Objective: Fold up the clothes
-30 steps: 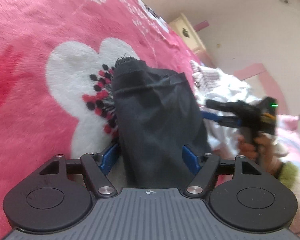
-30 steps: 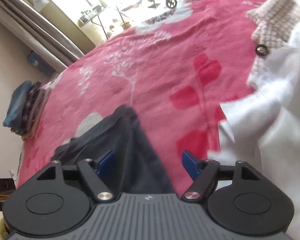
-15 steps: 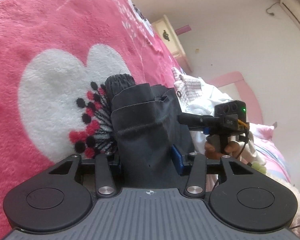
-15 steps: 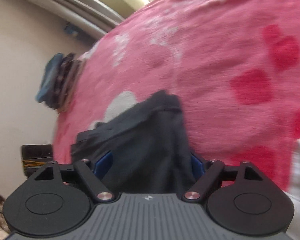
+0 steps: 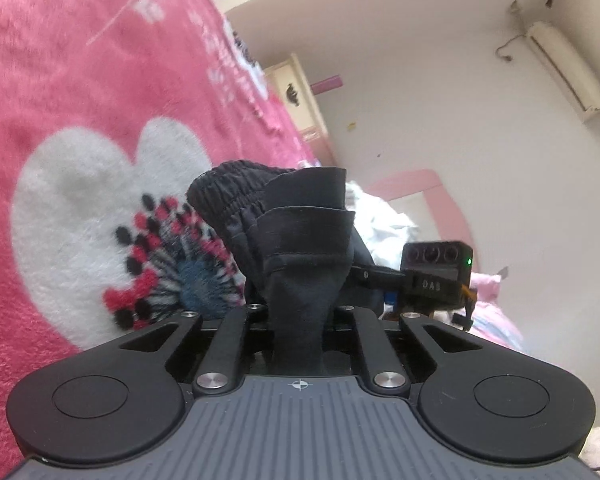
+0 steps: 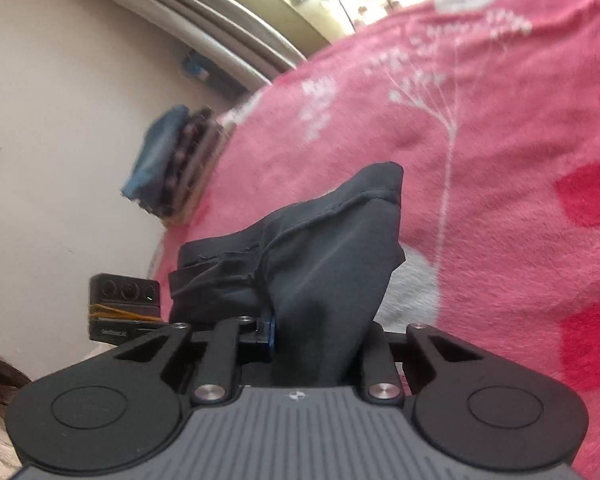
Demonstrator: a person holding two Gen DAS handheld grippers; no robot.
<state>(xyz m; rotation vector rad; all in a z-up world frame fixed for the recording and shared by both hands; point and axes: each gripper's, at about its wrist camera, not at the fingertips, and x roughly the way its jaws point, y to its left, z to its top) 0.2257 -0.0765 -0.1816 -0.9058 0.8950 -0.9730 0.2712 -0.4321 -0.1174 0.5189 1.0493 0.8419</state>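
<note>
Left gripper (image 5: 298, 320) is clamped tight on a bunched fold of the black garment (image 5: 296, 232); the cloth runs from frame centre upward, with the elastic waistband at upper left of the bundle. Right gripper (image 6: 320, 336) is pinched on the same black garment (image 6: 320, 248), whose long axis rises toward the upper right, over the pink blanket (image 6: 480, 140). White clothes pile (image 5: 384, 220) sits right of centre in the left view.

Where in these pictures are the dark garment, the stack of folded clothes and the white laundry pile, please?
dark garment (image 5: 300, 240), left wrist view, on its hem.
stack of folded clothes (image 6: 172, 160), right wrist view, on its side.
white laundry pile (image 5: 388, 228), left wrist view, on a crumpled fold.
</note>
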